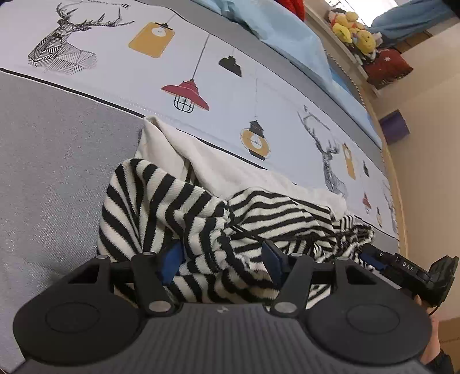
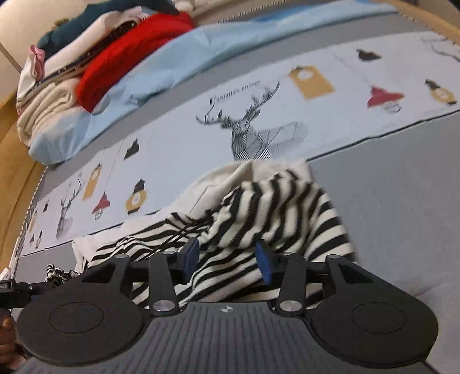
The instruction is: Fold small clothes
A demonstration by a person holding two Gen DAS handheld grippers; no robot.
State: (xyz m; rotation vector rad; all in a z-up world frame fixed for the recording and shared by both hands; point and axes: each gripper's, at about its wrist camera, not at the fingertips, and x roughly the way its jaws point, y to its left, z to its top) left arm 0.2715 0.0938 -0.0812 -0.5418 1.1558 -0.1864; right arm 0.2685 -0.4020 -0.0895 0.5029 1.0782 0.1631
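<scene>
Gripping next: striped garment [image 1: 201,218] lies bunched on grey bed [image 1: 57,161], white lining [image 1: 218,164] showing behind. Long axis runs roughly along bed's printed band [image 1: 235,95]; which end is which, unclear. Left gripper [image 1: 221,259] and right gripper [image 2: 227,256] both released, jaws straddling folds. You should pinch single edge each, then spread flat.

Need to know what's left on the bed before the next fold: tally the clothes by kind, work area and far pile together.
Black-and-white striped garment: 1
Cream garment beneath it: 1
Red garment in the pile: 1
Teal garment in the pile: 1
Cream and white pile pieces: cannot separate
Total countable: 4
</scene>
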